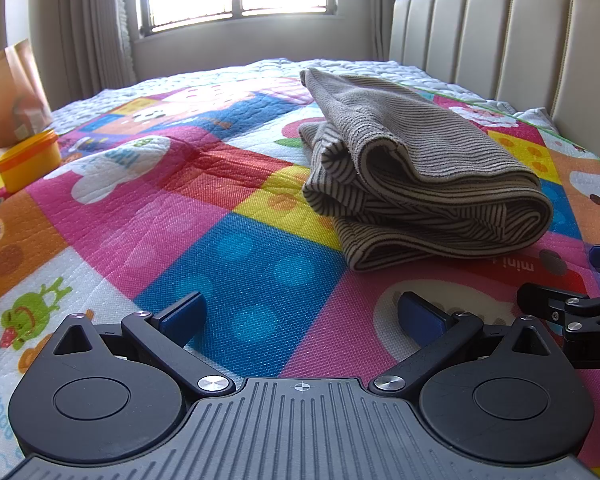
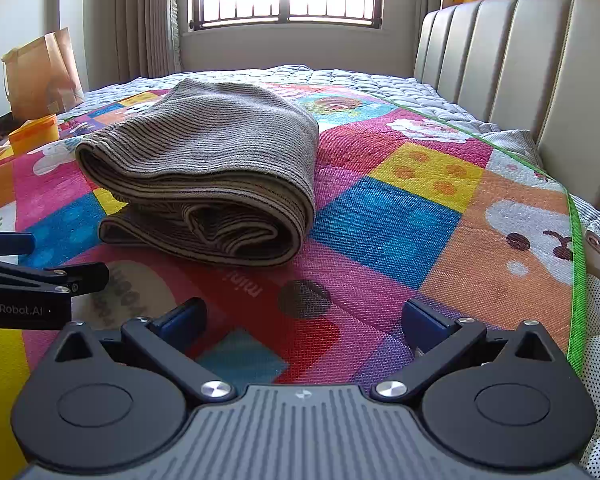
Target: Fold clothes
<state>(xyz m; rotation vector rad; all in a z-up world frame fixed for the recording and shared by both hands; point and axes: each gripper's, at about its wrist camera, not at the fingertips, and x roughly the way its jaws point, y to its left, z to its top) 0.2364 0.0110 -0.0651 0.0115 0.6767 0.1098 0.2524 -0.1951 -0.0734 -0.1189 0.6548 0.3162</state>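
A grey-brown striped garment (image 1: pixel 416 168) lies folded in a thick bundle on the colourful play mat (image 1: pixel 204 200) on the bed. It also shows in the right wrist view (image 2: pixel 216 168). My left gripper (image 1: pixel 302 314) is open and empty, low over the mat, short of the bundle's near edge. My right gripper (image 2: pixel 304 320) is open and empty too, near the mat, in front and to the right of the bundle. Each gripper sees the other at its frame edge.
A padded beige headboard (image 1: pixel 500 40) runs along the right side. An orange plastic tub (image 1: pixel 30 160) stands on the mat's left edge, with a brown paper bag (image 2: pixel 40 72) behind it. A window and curtains are at the far end.
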